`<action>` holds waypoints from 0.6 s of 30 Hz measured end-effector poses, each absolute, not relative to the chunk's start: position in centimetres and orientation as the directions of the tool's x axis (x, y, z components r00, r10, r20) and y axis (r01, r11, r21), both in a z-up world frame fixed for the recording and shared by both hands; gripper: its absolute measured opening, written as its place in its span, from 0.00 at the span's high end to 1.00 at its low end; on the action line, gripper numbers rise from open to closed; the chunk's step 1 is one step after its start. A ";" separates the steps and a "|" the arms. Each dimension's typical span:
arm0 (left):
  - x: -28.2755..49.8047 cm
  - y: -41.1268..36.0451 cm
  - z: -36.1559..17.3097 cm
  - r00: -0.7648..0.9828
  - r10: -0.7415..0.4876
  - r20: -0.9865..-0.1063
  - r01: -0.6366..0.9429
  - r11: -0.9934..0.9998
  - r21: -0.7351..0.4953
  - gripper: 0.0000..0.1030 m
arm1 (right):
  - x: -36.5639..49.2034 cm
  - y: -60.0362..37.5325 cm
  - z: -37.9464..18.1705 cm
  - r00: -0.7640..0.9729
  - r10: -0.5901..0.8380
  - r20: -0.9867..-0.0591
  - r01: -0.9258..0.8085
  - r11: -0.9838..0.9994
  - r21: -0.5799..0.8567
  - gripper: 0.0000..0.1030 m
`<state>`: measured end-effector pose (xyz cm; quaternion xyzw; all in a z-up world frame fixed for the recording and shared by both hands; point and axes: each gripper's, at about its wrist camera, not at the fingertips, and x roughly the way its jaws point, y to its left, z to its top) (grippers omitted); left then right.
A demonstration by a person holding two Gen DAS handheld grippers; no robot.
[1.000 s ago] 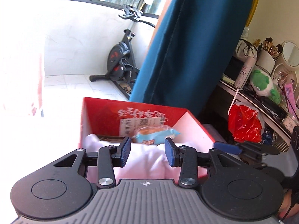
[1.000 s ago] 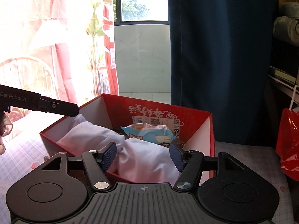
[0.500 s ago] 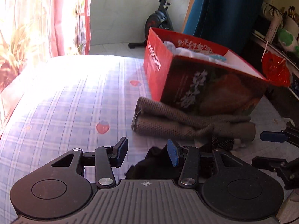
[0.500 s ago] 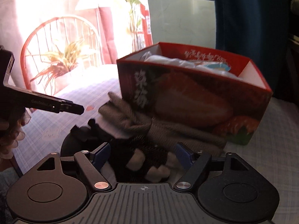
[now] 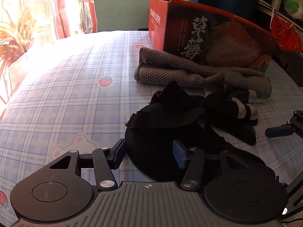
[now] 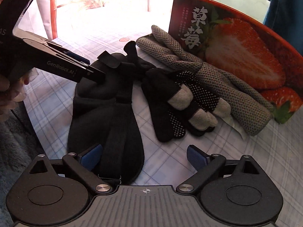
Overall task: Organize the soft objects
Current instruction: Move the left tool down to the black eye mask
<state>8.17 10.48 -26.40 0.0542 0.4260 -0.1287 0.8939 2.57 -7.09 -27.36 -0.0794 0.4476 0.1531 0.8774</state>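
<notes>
A black padded eye mask (image 6: 106, 113) lies on the checked bed sheet (image 5: 66, 94). Beside it are black dotted gloves (image 6: 180, 104) with grey fingertips, and a grey knitted cloth (image 6: 208, 71) lies against the red strawberry box (image 6: 236, 43). My left gripper (image 5: 148, 155) hangs low over the mask's (image 5: 170, 132) one end. Its jaws are opening, with the mask's edge between them and not pinched. My right gripper (image 6: 144, 157) is over the mask's other end. Its jaws are opening wide, and its left finger is above the mask.
A person's hand (image 6: 11, 90) holds the left gripper (image 6: 94, 75). A red plastic bag (image 5: 286, 34) and a dark shelf stand to the right of the box (image 5: 208, 34). A pink curtain (image 5: 72, 9) hangs at the far left. A grey fluffy blanket (image 6: 15, 141) lies at the bed's edge.
Both views have swung down from the inside of the red box to the bed in front of it. Both grippers now hang over the black mask, with their jaws wider apart.
</notes>
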 end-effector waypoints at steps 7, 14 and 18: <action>6.0 7.9 -26.7 0.586 -0.190 -0.788 0.317 0.948 0.007 0.43 | 1.8 -11.6 -27.7 0.580 0.118 -0.806 -0.258 0.965 -0.045 0.03; 4.3 5.6 -26.6 0.546 -0.246 -0.801 0.357 0.933 -0.044 0.43 | 0.9 -15.5 -27.8 0.625 0.009 -0.781 -0.193 0.971 -0.144 0.02; 3.2 4.7 -26.8 0.516 -0.305 -0.801 0.391 0.915 -0.097 0.47 | 1.4 -17.7 -28.0 0.645 -0.055 -0.762 -0.124 0.977 -0.175 0.02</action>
